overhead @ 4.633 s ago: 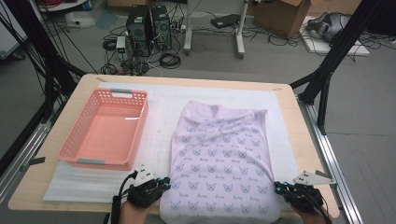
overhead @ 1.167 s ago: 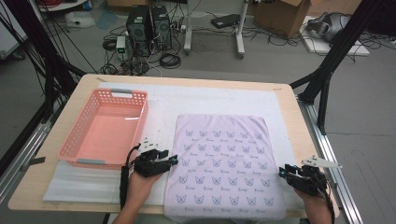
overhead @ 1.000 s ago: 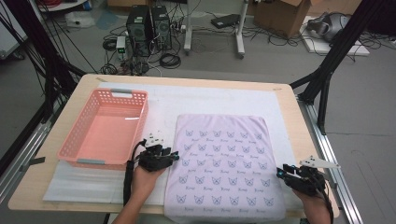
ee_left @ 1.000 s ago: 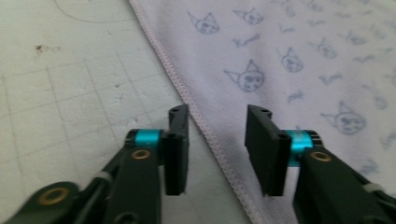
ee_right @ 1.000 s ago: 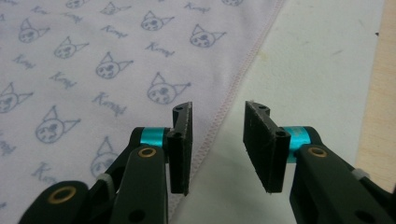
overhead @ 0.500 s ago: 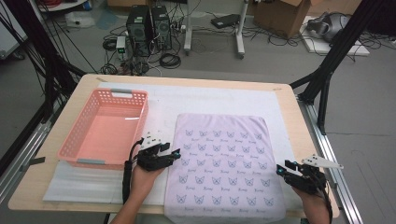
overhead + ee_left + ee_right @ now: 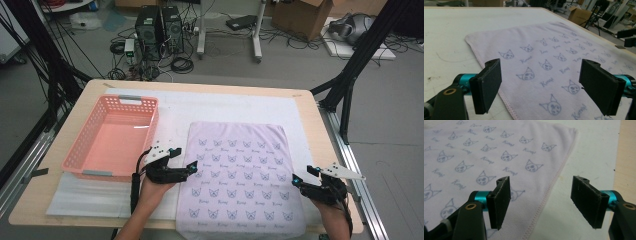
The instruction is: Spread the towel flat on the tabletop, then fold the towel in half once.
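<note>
The pale lilac cat-print towel (image 7: 240,180) is laid flat on the white mat (image 7: 210,107), at five o'clock from the pink plastic basket (image 7: 112,137). Its long axis runs twelve to six. The left gripper (image 7: 192,167) and right gripper (image 7: 295,181) have just been opening; nothing is pinched, presumably so the side hems lie released.

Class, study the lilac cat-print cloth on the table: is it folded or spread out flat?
Spread flat. The cloth lies as one smooth rectangle with its stitched hem showing along both side edges; no fold or overlap shows.
</note>
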`<action>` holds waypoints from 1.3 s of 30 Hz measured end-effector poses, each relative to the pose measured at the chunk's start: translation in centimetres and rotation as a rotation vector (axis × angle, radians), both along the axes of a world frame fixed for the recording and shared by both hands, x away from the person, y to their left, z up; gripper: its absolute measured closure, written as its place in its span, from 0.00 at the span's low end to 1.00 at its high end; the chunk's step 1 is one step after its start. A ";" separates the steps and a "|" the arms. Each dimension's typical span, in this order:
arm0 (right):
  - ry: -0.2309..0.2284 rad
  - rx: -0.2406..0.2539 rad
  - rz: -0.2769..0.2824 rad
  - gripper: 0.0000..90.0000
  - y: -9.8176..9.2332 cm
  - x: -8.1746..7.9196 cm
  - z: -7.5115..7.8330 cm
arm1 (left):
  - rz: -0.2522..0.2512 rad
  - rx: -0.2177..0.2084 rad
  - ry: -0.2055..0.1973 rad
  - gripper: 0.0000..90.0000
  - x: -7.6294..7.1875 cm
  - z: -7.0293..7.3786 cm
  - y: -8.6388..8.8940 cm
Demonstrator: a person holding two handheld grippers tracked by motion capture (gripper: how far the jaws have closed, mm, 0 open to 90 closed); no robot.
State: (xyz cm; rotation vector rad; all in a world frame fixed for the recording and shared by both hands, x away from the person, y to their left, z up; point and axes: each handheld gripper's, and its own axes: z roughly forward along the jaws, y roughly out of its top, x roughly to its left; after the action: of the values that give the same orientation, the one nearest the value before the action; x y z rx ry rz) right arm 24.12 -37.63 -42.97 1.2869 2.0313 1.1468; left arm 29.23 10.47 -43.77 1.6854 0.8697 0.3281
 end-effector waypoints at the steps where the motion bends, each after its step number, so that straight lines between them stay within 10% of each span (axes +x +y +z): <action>1: -0.001 -0.003 0.003 0.35 0.0 0.0 0.0 | -0.002 0.009 -0.002 0.22 -0.1 0.0 -0.1; 24: 0.050 -0.001 -0.001 0.36 -0.3 1.4 -0.4 | 0.064 0.007 0.072 0.35 1.2 -0.4 -0.3; 39: 0.107 0.041 -0.037 0.44 -0.6 6.6 -0.3 | 0.105 0.132 0.146 0.40 7.1 0.3 -2.2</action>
State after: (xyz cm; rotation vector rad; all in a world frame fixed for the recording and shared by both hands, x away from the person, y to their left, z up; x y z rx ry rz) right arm 30.75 -38.27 -43.32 1.4279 2.0600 1.1302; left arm 36.37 8.24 -43.47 1.8061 1.0666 0.3434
